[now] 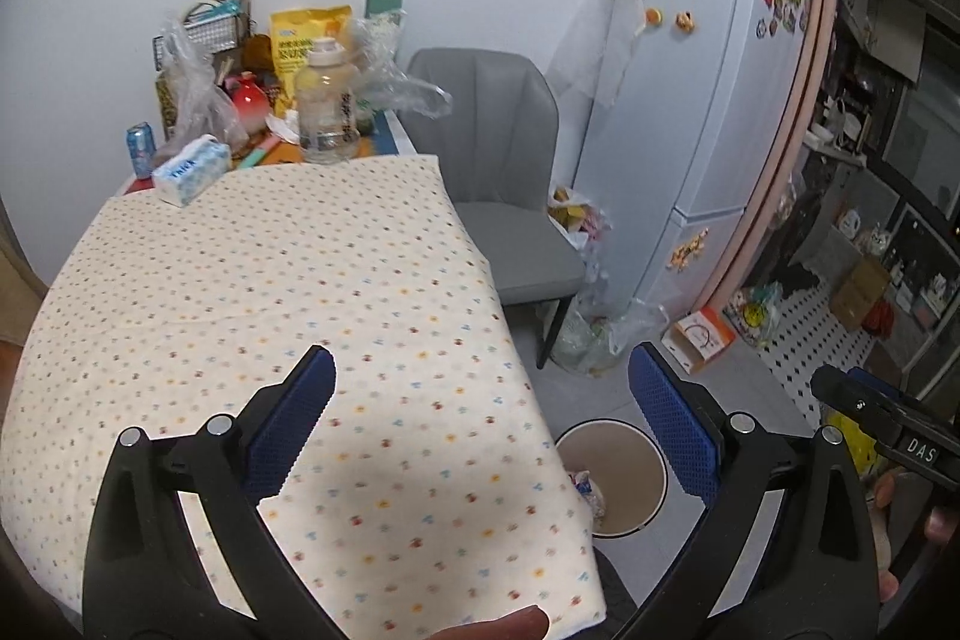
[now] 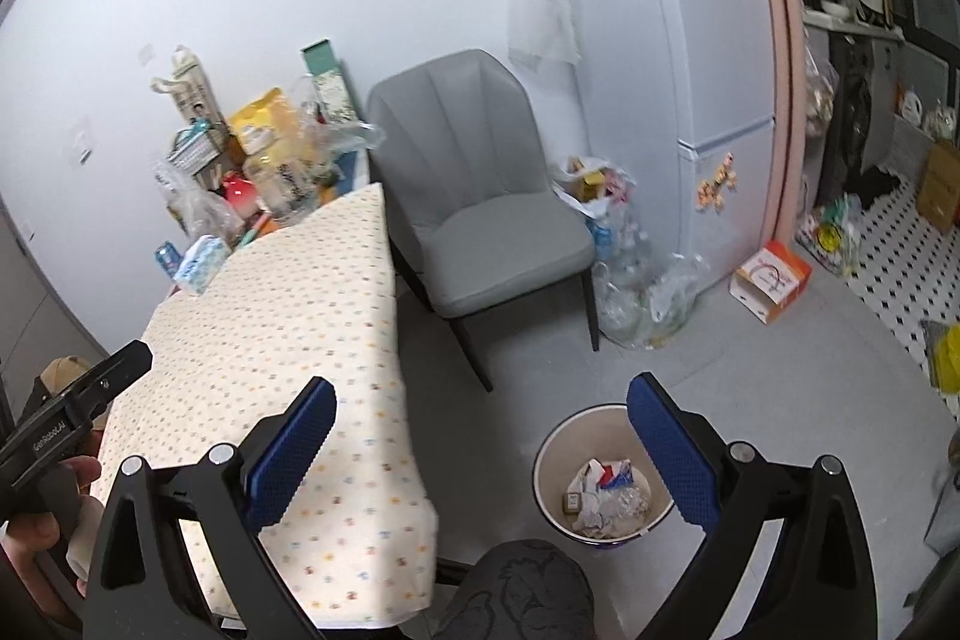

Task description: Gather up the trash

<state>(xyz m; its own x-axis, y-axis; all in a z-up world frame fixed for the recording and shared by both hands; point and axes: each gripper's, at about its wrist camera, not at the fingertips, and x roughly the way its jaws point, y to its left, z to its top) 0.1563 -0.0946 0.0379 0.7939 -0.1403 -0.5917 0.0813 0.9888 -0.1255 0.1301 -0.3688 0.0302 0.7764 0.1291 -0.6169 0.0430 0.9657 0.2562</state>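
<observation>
From my remote post: my left gripper [image 1: 480, 418] hangs over the table [image 1: 270, 292] and its dotted cloth, jaws spread wide and empty. At the table's far end sit a blue can [image 1: 140, 149], a tissue pack [image 1: 191, 169] and a clear plastic bottle [image 1: 327, 103]. A grey chair [image 2: 480, 214] stands just beside the table. On the floor to its right, the waste bin [image 2: 603, 484] holds crumpled paper and wrappers [image 2: 606, 493]. My right gripper [image 2: 480, 424] hovers above the bin, jaws wide, nothing held.
</observation>
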